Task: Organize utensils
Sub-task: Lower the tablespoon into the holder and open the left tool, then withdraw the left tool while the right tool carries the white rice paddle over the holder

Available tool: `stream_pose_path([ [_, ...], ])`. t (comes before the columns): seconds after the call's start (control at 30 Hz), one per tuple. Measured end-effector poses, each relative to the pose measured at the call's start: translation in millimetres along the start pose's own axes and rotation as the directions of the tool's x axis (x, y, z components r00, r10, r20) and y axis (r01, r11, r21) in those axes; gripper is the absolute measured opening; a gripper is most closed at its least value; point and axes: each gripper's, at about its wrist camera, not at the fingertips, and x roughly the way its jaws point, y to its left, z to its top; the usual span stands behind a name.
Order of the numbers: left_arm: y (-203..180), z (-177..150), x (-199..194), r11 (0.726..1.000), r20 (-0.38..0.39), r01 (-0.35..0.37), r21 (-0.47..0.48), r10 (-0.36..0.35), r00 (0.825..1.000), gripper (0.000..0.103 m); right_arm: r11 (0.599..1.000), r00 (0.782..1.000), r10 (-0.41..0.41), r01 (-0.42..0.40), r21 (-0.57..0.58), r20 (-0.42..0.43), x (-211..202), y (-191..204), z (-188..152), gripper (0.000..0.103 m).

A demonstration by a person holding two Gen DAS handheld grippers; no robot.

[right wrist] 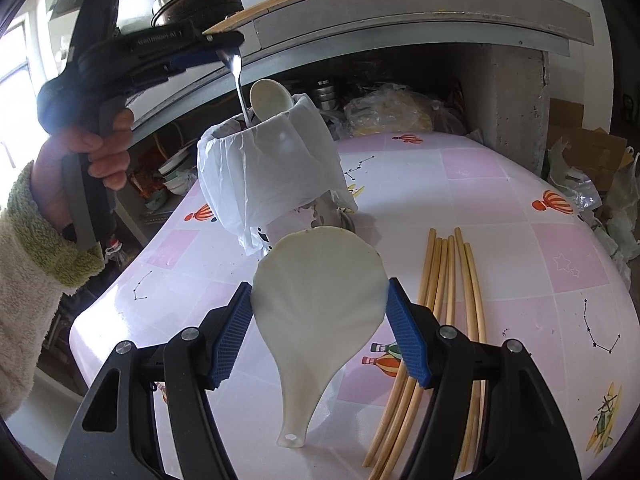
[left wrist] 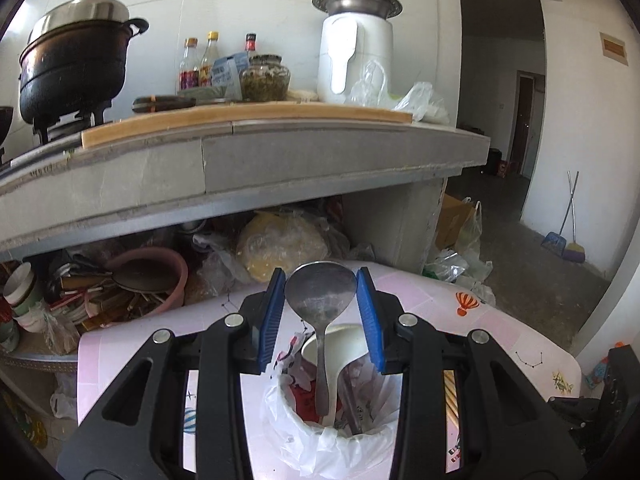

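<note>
My left gripper (left wrist: 322, 276) is shut on the bowl of a metal spoon (left wrist: 320, 300), whose handle hangs down into the utensil holder (left wrist: 332, 432) lined with a white plastic bag. In the right wrist view, a hand holds the left gripper (right wrist: 234, 46) above the holder (right wrist: 272, 168), with the metal spoon (right wrist: 239, 80) reaching into it. A white spoon (right wrist: 270, 98) stands in the holder. My right gripper (right wrist: 319, 284) is shut on the blade of a white rice paddle (right wrist: 320, 292), held above the table in front of the holder. Several bamboo chopsticks (right wrist: 440, 312) lie to the right.
The pink patterned table (right wrist: 500, 208) stands against a concrete counter (left wrist: 280, 160) that bears a black pot (left wrist: 72, 64), bottles, a jar and a white appliance (left wrist: 354, 56). Beneath the counter are a pink basin (left wrist: 160, 276) and bagged goods. Boxes and bags lie on the floor at right.
</note>
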Motion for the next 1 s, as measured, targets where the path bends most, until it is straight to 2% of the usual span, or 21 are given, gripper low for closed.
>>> stream_pose_path([
  [0.43,2,-36,23,0.999,-0.099,-0.036,0.021,0.038,0.994,0.035,1.000,1.000,-0.012,0.012,-0.010,0.014,-6,2,2,0.065],
  [0.63,1,-42,31,0.997,-0.133,-0.064,0.037,0.068,0.989,0.035,1.000,1.000,-0.019,0.019,-0.008,0.021,-10,2,3,0.065],
  [0.83,3,-46,35,0.998,-0.138,-0.064,0.030,0.067,0.988,0.036,0.999,0.999,-0.031,0.031,-0.011,0.030,-15,2,3,0.065],
  [0.9,5,-45,33,0.997,-0.132,-0.071,0.017,0.073,0.989,0.048,0.999,0.999,-0.034,0.035,-0.011,0.033,-16,2,4,0.065],
  [1.0,9,-43,29,0.998,-0.120,-0.067,-0.008,0.065,0.991,0.054,0.999,0.999,-0.036,0.037,-0.013,0.038,-19,3,5,0.065],
])
